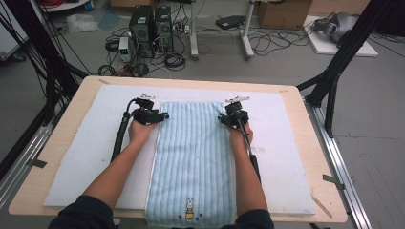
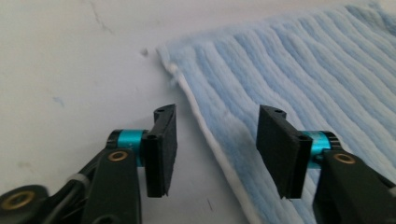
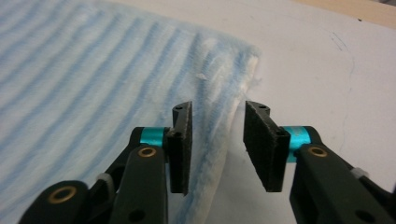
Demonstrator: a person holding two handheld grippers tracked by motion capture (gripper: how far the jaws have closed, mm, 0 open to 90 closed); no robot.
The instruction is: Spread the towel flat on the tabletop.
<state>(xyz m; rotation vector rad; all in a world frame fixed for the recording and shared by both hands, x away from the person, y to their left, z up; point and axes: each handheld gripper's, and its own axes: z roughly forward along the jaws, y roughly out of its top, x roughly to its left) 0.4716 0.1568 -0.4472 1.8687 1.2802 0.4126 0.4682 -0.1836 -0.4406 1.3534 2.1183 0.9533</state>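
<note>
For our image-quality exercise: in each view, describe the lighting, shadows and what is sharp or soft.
High view: even room light, faint shadows, mildly soft all over; the towel is plain to see. Left gripper view: the left gripper is crisp, the towel's far end blurs, the mat is washed pale. Right gripper view: the right gripper is sharp, the towel's stripes soften with distance.

One light-blue striped towel (image 1: 191, 157) lies on one white mat (image 1: 95, 143), which covers one wooden table (image 1: 62, 143). One small rabbit picture (image 1: 190, 209) sits on the towel's near end. Two hand-held grippers are at work, the left gripper (image 1: 165, 116) and the right gripper (image 1: 220, 118), each with two black jaws, and two computer towers (image 1: 152, 27) stand on the floor beyond.
</note>
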